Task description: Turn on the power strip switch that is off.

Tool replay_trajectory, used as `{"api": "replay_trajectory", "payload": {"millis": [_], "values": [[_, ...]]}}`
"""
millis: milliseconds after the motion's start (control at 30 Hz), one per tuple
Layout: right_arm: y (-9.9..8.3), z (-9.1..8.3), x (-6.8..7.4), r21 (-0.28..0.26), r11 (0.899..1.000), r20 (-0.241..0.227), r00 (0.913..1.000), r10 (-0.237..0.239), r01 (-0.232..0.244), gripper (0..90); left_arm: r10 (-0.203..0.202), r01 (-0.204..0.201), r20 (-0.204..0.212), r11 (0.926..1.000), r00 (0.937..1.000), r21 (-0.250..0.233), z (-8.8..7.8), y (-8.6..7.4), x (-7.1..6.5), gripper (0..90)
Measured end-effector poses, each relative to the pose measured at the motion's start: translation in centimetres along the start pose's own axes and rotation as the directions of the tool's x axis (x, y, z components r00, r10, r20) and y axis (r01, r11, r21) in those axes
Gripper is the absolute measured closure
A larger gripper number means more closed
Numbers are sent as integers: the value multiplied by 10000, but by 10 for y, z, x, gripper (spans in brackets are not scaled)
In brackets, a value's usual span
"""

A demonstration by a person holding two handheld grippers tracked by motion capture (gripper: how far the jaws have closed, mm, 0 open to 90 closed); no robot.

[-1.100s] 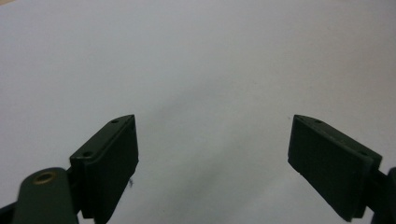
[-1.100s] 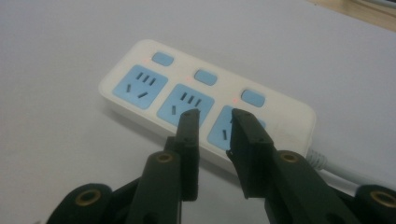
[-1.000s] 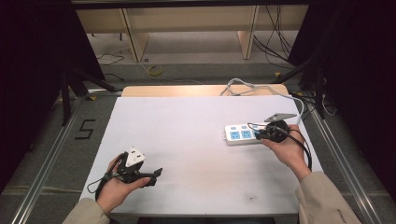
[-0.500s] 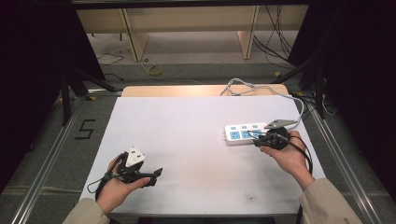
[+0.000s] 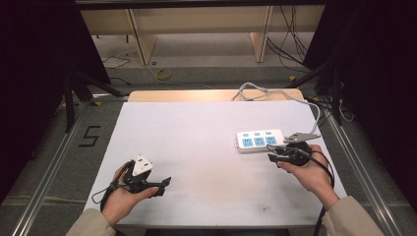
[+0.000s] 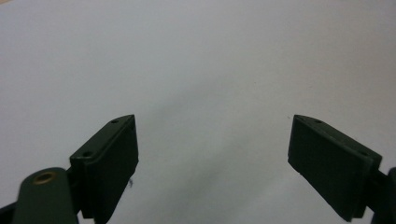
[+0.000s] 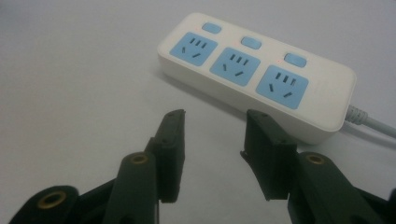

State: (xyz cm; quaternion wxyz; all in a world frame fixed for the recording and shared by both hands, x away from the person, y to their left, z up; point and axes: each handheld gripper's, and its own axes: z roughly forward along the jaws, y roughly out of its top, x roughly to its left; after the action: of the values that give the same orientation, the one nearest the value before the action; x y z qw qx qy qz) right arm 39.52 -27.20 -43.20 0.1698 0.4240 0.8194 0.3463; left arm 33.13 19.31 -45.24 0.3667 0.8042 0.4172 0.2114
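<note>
A white power strip (image 5: 259, 140) with three blue sockets and three blue switches lies flat on the right side of the white table (image 5: 206, 142). My right gripper (image 5: 271, 153) sits just in front of its right end, apart from it. In the right gripper view the power strip (image 7: 252, 70) lies beyond my right gripper (image 7: 215, 114), whose jaws have just been opening and stand open with nothing between them. My left gripper (image 5: 163, 187) rests at the near left, and in its own view my left gripper (image 6: 212, 121) is wide open over bare table.
The strip's grey cable (image 5: 275, 93) loops off the table's far right edge. A wooden board (image 5: 206, 95) borders the far side. Metal rails (image 5: 359, 162) run along both sides, and a "5" mark (image 5: 90, 136) is on the floor at the left.
My right gripper has drawn back from the power strip toward the near edge, and its jaws now stand wider apart. The left gripper has not moved.
</note>
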Motion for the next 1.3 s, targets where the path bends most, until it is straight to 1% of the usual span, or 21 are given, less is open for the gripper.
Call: {"api": "replay_trajectory", "payload": {"millis": [200,267,400,567,633,700,867,1067,1300], "values": [[-7,-8,0,-237,9997,-117,9999,31,-34,543,8,-8,-7,10000,10000,-7,0,0,0,159],[-10,-10,1,-372,9993,-174,9998,-63,57,534,-10,10,2,10000,10000,-6,0,0,0,159],[-16,-12,2,-548,9985,-303,9995,16,-33,496,15,-15,-16,10000,10000,-5,0,0,0,159],[-23,-16,4,-767,9970,-352,9993,-84,57,444,34,-34,13,10000,10000,26,0,0,0,159],[-27,-18,5,-945,9954,-291,9994,-185,156,429,36,-36,9,10000,10000,24,0,0,0,159],[-30,-19,6,-965,9952,-295,9994,-182,152,416,22,-22,-12,10000,10000,1,-1,0,0,159],[-36,-23,8,-1046,9944,-310,9994,-158,125,409,41,-41,16,10000,10000,16,-1,0,0,159],[-42,-26,9,-1088,9941,-409,9992,-6,-39,401,43,-43,24,10000,10000,22,-1,0,-1,159],[-45,-27,9,-1142,9934,-420,9991,23,-71,396,85,-85,26,10000,10000,14,0,0,-1,159]]}}
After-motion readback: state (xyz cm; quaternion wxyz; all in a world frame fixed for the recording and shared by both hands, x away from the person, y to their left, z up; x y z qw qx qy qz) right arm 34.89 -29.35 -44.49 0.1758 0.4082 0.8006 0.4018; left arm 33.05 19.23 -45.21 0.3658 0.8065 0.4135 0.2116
